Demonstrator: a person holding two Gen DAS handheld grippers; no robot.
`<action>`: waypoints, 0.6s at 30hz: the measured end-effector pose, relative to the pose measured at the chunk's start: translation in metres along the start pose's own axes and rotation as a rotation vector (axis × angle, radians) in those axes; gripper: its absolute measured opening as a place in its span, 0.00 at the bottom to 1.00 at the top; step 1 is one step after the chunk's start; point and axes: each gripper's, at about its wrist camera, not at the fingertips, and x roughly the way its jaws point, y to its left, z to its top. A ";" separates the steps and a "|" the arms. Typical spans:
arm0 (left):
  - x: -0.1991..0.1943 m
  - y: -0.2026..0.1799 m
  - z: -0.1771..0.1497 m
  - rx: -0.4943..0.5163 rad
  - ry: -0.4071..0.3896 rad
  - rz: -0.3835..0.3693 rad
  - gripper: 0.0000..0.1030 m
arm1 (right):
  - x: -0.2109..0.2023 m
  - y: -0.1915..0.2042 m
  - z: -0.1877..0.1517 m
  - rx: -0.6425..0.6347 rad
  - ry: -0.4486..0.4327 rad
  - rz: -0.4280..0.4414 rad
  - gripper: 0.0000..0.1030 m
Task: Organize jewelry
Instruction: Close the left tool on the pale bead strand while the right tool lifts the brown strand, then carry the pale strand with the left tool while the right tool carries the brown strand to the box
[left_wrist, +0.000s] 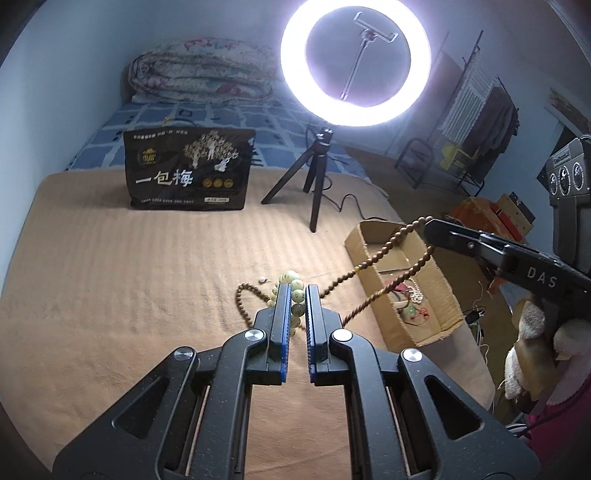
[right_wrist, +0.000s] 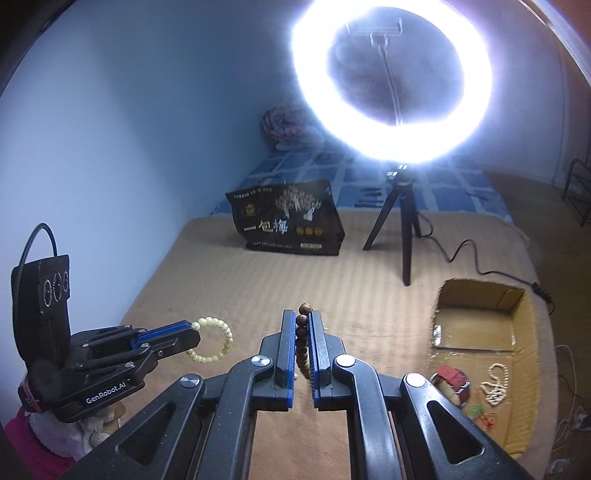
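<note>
My left gripper (left_wrist: 297, 290) is shut on a bracelet of pale cream beads (left_wrist: 291, 277), lifted above the tan blanket. In the right wrist view that bracelet (right_wrist: 229, 338) hangs as a ring from the left gripper (right_wrist: 194, 330). My right gripper (right_wrist: 299, 315) is shut on a long strand of brown wooden beads (right_wrist: 304, 308). From the left wrist view, the right gripper (left_wrist: 430, 227) is raised over the cardboard box (left_wrist: 369, 236), and the brown strand (left_wrist: 238, 301) trails down from it to the blanket. The box (right_wrist: 443, 295) holds a pearl necklace (right_wrist: 496, 384) and a red piece (right_wrist: 452, 376).
A bright ring light on a black tripod (left_wrist: 314, 184) stands behind the box, its cable (right_wrist: 461, 247) running across the blanket. A black snack bag (left_wrist: 188, 170) stands upright further back. A folded quilt (left_wrist: 203, 74) lies against the wall. The bed's edge runs just right of the box.
</note>
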 end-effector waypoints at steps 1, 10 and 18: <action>-0.002 -0.003 0.001 0.003 -0.004 -0.001 0.05 | -0.005 -0.001 0.001 -0.002 -0.006 -0.002 0.04; -0.023 -0.030 0.008 0.042 -0.039 -0.011 0.05 | -0.056 -0.005 0.009 -0.016 -0.065 -0.021 0.04; -0.029 -0.056 0.018 0.073 -0.054 -0.037 0.05 | -0.099 -0.012 0.023 -0.038 -0.121 -0.062 0.04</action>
